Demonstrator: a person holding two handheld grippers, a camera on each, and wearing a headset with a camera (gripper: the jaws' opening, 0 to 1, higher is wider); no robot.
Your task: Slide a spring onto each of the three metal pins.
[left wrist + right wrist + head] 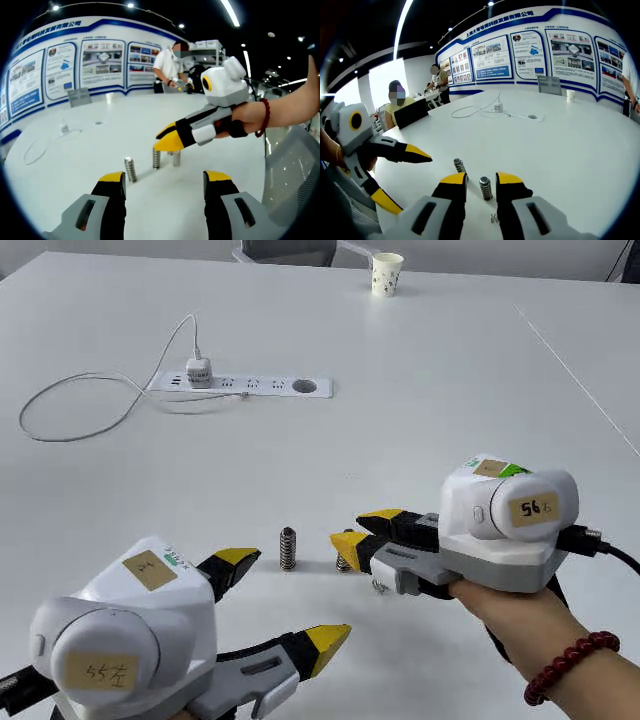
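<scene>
the right gripper is partly open, its yellow-tipped jaws a narrow gap apart and gripping nothing. in the right gripper view the near spring stands upright between those tips, long axis vertical, closer to the right-hand jaw, and i cannot tell whether it touches it. the far spring stands just ahead of the other jaw's tip, also upright, apart from the near one. the left gripper is spread wide and holds nothing. just ahead of its left jaw is the far spring, and further ahead, between the jaws, are the near spring and a smoother upright pin just beside it, under the right gripper's tips. i cannot tell whether that pin carries a spring. the two grippers point toward each other with the three upright pieces in a short row between them. the white worktop lies bare and open around the row. a power strip with its looping cable sits well ahead of both grippers, and a paper cup stands near the far edge.
</scene>
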